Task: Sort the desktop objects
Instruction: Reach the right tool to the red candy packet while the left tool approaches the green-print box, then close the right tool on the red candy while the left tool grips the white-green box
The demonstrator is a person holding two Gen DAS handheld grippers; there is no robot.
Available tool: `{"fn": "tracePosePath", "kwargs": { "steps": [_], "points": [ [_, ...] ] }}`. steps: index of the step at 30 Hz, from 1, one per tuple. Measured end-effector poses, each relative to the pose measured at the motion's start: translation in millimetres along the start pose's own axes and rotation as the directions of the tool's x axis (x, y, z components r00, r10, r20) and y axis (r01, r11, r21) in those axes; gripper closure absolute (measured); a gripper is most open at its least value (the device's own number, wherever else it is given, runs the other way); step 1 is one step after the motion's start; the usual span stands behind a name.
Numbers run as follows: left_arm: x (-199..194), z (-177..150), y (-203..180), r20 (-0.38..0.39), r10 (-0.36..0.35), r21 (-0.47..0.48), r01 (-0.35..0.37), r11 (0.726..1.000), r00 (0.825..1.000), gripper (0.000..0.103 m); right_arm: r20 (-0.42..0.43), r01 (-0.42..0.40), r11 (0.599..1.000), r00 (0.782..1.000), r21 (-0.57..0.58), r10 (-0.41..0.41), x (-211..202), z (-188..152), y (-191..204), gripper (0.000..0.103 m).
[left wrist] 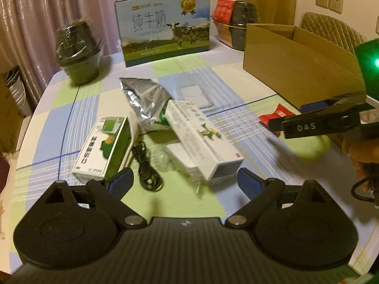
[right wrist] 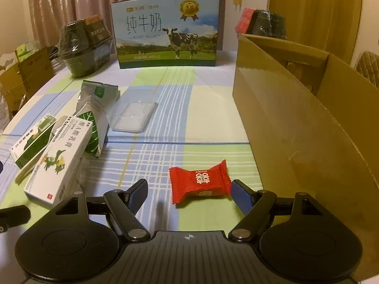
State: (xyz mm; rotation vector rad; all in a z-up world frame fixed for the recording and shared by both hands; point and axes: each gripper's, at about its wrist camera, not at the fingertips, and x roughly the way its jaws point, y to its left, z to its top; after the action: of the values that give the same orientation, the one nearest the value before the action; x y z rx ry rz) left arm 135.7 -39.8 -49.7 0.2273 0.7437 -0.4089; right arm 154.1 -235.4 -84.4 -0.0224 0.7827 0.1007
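A red wrapped candy (right wrist: 200, 181) lies on the checked tablecloth (right wrist: 165, 108) between the fingers of my right gripper (right wrist: 188, 183). The jaws stand open: the right pad is at the wrapper's edge and a gap shows at the left pad. In the left wrist view the same candy (left wrist: 277, 116) sits under my right gripper (left wrist: 289, 116), beside the cardboard box (left wrist: 296, 71). My left gripper (left wrist: 184, 174) is open and empty above a black cable (left wrist: 146, 168), between a green-white box (left wrist: 106, 144) and a long white box (left wrist: 201, 139). A silver bag (left wrist: 142, 99) and a clear plastic tray (left wrist: 194, 92) lie beyond.
The open cardboard box (right wrist: 296, 118) fills the right side. A milk carton case (right wrist: 165, 30) stands at the table's far edge, with wrapped black bowls (right wrist: 85, 45) to its left and more black bowls (left wrist: 244, 26) behind the cardboard box. A hand (left wrist: 362, 156) holds the right gripper.
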Motion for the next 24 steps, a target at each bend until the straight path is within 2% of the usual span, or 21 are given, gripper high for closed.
{"fn": "tracePosePath", "kwargs": {
  "steps": [3,6,12,17,24],
  "points": [
    [3,4,-8,0.034,-0.015,0.015,0.015,1.0,0.999,0.011,0.004,0.0,1.0,1.0,0.0,0.0,1,1,0,0.028],
    [10,7,-20,0.033,-0.039,0.054,0.037,0.998,0.999,0.012,0.001,0.002,1.0,1.0,0.005,-0.002,5,2,-3,0.028],
    [25,6,-41,0.03,-0.018,0.137,0.014,0.99,0.999,0.022,-0.011,0.013,1.0,1.0,-0.01,-0.013,9,1,-4,0.028],
    [32,6,-40,0.019,-0.014,0.127,0.011,0.992,1.0,0.054,-0.004,0.035,0.999,0.999,-0.034,-0.035,13,-1,0,0.028],
    [27,7,-30,0.032,-0.017,0.097,0.014,0.995,0.999,0.062,-0.015,0.058,0.998,0.998,-0.017,-0.059,27,1,-1,0.028]
  ]
}}
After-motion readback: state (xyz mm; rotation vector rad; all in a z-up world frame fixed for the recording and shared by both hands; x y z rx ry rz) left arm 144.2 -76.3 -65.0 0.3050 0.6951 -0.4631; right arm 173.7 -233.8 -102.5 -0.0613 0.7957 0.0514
